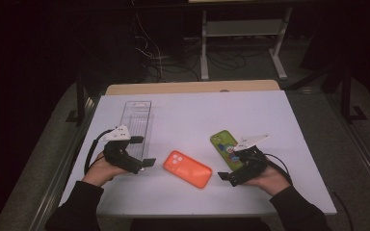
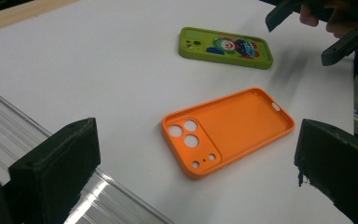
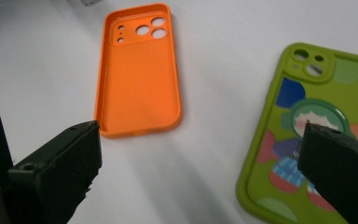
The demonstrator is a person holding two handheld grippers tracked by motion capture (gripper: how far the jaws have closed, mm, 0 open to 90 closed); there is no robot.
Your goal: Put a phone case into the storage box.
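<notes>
Nearest the person, the left claw (image 1: 141, 151) and right claw (image 1: 229, 169) both gape open and grip nothing. Between them the orange case (image 1: 187, 169) lies hollow side up on the white table (image 1: 197, 110). The green case (image 1: 227, 148) lies just beyond the right claw, and a clear tray (image 1: 137, 120) lies farther back on the left.

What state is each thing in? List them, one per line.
orange phone case: empty, hollow side up, flat on the table.
green phone case: printed back up, flat.
clear tray: empty, flat.
left gripper: open, holding nothing.
right gripper: open, holding nothing.
</notes>
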